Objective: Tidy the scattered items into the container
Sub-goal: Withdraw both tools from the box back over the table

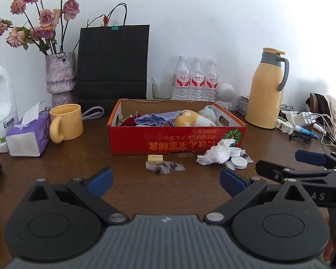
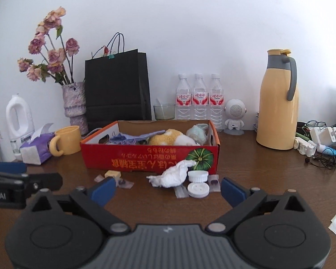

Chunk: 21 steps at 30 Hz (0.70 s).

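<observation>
1. The left claw (image 1: 165, 181) is held low over the worktop (image 1: 127, 186), pointing slightly down toward the red cardboard box (image 1: 168, 139); its blue fingertips (image 1: 102, 179) stand wide apart with nothing between them.
2. The right claw (image 2: 168, 189) is held alongside in the same low, slightly downward pose, also spread wide and empty; the left wrist view shows it at 3 o'clock.
3. The box sits at 12 o'clock from both claws. Inside lie one purple cloth (image 1: 156, 118), one yellow-and-white plush toy (image 1: 190, 117) and one pale green bundle (image 2: 197, 132).
4. Loose on the worktop at the box's near wall: one crumpled white tissue (image 2: 172, 174), two white round caps (image 2: 198, 182), one small tan block (image 2: 112, 174) and several clear wrappers (image 1: 165, 167) that are too small to count.
5. Behind the box stand three water bottles (image 2: 198, 98).
6. Bare worktop lies between the claws and the scattered items; a yellow mug (image 1: 66, 122) flanks the box at 9 o'clock and a yellow thermos jug (image 2: 277, 103) at 2 o'clock.
</observation>
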{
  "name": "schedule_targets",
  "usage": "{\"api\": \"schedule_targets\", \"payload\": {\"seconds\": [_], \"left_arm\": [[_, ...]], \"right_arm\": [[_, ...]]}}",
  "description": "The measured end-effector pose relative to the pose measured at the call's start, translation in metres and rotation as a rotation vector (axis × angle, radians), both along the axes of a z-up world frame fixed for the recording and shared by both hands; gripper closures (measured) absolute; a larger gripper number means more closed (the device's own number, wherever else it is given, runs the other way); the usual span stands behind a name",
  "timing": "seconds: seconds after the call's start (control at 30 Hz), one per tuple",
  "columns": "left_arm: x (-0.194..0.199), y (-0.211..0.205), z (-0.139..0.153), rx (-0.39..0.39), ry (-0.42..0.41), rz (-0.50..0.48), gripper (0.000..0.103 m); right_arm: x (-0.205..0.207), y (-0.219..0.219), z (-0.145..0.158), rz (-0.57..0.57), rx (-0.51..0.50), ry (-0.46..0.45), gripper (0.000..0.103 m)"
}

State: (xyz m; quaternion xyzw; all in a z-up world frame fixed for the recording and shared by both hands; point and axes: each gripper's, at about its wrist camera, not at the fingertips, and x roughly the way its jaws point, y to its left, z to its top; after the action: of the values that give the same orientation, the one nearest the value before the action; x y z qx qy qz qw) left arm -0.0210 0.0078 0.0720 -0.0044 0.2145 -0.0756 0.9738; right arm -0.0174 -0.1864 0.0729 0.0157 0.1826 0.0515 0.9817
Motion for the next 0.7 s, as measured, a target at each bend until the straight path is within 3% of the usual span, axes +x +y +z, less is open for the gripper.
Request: {"api": "schedule_targets", "payload": {"seconds": [0.13, 0.37, 0.7], "left_arm": [[-0.030, -0.003, -0.007, 0.052, -0.037, 0.070, 0.000], [-0.053, -0.003, -0.015, 0.055, -0.040, 0.112, 0.000], [-0.053, -0.013, -0.022, 0.087, -0.022, 0.095, 0.000]], "right_arm": [[-0.032, -0.013, -0.010, -0.021, 0.035, 0.025, 0.003], [-0.080, -0.020, -0.029, -0.026, 0.046, 0.014, 0.000], [-0.068, -0.011, -0.032, 0.057, 0.049, 0.083, 0.000]]}}
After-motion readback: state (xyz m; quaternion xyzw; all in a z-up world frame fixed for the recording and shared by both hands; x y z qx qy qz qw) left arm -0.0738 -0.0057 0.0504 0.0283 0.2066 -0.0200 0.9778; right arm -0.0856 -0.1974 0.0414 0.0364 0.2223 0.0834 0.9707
